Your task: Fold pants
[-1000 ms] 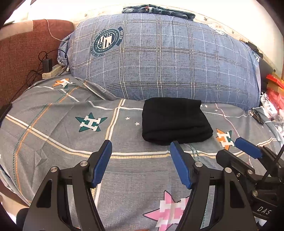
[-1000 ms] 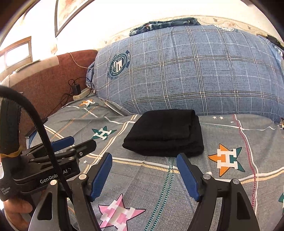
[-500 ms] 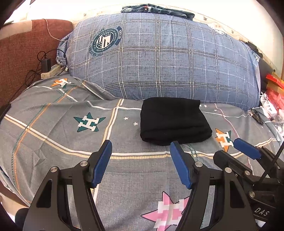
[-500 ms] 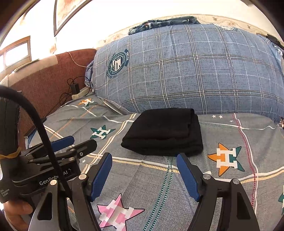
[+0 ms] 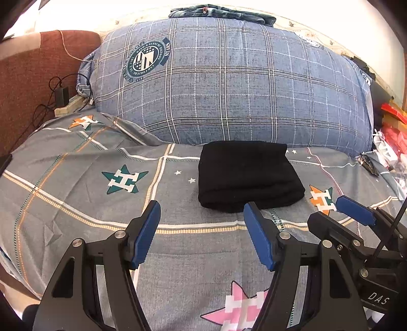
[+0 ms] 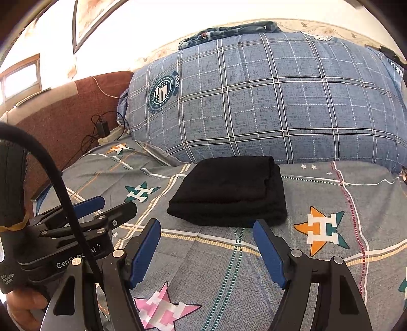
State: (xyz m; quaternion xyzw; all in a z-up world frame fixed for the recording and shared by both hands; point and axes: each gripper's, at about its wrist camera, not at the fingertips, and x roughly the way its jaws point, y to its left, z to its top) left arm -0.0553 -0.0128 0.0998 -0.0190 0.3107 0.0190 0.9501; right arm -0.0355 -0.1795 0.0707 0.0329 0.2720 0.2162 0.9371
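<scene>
Black pants (image 5: 246, 175) lie folded into a thick square bundle on the grey star-patterned bedsheet (image 5: 76, 193), just in front of the big pillow; the right wrist view shows the pants (image 6: 229, 193) too. My left gripper (image 5: 202, 211) hovers over the sheet just short of the bundle's near edge, open, with nothing between its blue pads. Beside it, my right gripper (image 6: 207, 229) also stands open and empty, a little short of the bundle. Each gripper shows in the other's view: the right gripper (image 5: 338, 211) at the right edge, the left gripper (image 6: 112, 203) at the left, held by a hand (image 6: 23, 303).
A large blue plaid pillow (image 5: 229, 89) rises behind the pants, with denim clothing (image 5: 221, 12) on top. A brown headboard (image 5: 30, 71), a charger and cables (image 5: 61, 94) sit at the left. Red packaging (image 5: 391, 127) lies at the right edge.
Nothing has moved but a slight drift of both views. The grippers stay open and the pants lie still.
</scene>
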